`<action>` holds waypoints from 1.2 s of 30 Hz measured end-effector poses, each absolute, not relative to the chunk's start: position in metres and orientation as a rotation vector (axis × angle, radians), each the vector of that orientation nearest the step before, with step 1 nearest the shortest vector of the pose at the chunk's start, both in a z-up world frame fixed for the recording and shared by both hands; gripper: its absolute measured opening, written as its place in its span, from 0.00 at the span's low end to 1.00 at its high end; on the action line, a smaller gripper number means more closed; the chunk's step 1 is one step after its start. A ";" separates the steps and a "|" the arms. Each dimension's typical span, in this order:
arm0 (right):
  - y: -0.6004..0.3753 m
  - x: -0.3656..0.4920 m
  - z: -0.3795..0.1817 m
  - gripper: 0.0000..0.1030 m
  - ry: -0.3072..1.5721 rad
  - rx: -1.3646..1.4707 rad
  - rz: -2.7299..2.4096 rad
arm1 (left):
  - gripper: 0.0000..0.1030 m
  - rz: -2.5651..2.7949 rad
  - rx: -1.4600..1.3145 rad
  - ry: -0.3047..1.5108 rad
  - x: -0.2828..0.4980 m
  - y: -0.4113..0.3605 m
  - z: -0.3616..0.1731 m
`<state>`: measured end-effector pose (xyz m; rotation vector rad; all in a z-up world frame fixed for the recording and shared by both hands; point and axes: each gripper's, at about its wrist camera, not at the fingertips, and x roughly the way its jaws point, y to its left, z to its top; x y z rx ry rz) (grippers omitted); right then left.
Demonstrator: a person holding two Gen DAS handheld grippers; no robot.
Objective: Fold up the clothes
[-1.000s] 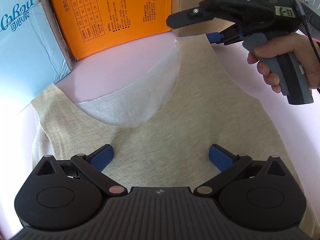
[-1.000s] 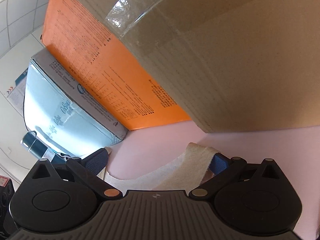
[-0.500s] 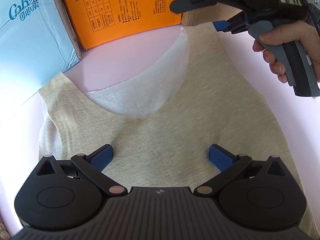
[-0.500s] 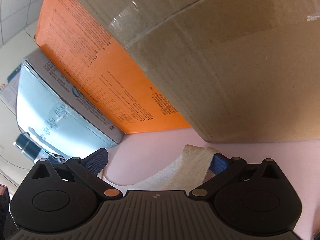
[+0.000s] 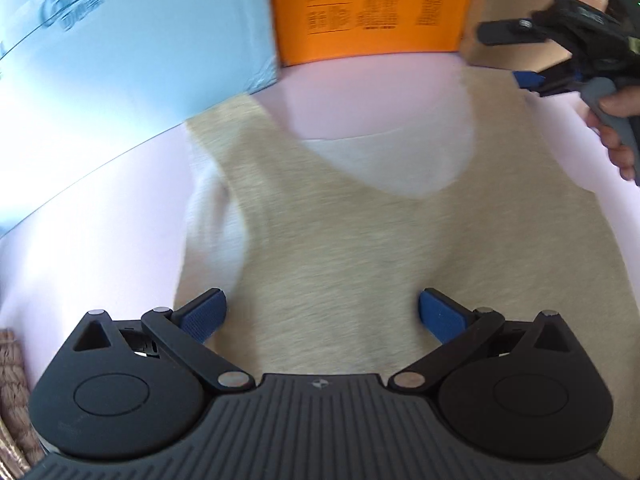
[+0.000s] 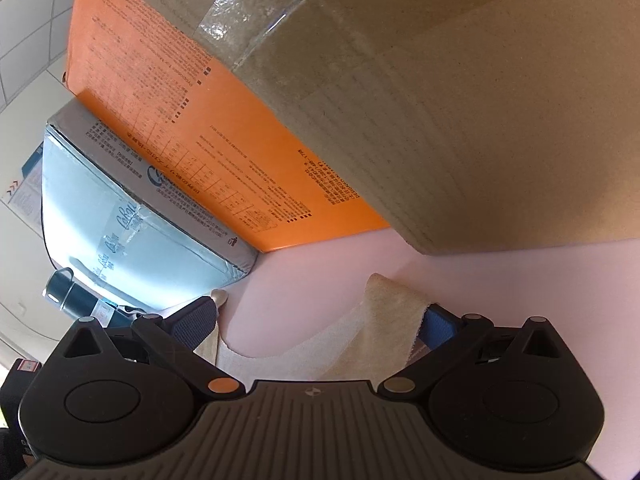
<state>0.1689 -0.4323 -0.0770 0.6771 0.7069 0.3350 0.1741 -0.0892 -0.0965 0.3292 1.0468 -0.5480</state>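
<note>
A beige sleeveless top [image 5: 360,240] lies flat on the pink surface [image 5: 100,220], neckline toward the boxes. My left gripper [image 5: 322,312] hovers open over the top's body, its blue pads [image 5: 204,316] spread wide and holding nothing. My right gripper [image 5: 516,56], held by a hand [image 5: 616,136], is open at the top's right shoulder strap. In the right wrist view that strap [image 6: 392,312] rises between the open fingers of the right gripper [image 6: 316,322], close to the right pad [image 6: 438,324]. I cannot tell whether it touches the pad.
A light blue box [image 5: 120,48], an orange box [image 5: 368,8] and a brown cardboard box [image 6: 460,100] stand along the far edge behind the top. A woven item [image 5: 12,392] shows at the lower left. A dark flask [image 6: 68,296] lies beyond the blue box.
The left gripper has swung left, so the top's left armhole and the blue box now fill more of its view. The right gripper stays open at the strap.
</note>
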 end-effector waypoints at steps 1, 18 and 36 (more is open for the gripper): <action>-0.432 0.167 -0.077 1.00 0.709 0.679 0.332 | 1.00 -0.538 0.325 1.051 0.175 -0.087 -0.097; -0.425 0.049 -0.075 1.00 0.794 0.673 0.232 | 1.00 -0.475 0.315 1.064 0.173 -0.076 -0.097; -0.301 -0.019 -0.064 1.00 0.860 0.342 0.411 | 1.00 -0.467 0.328 1.055 0.166 -0.054 -0.093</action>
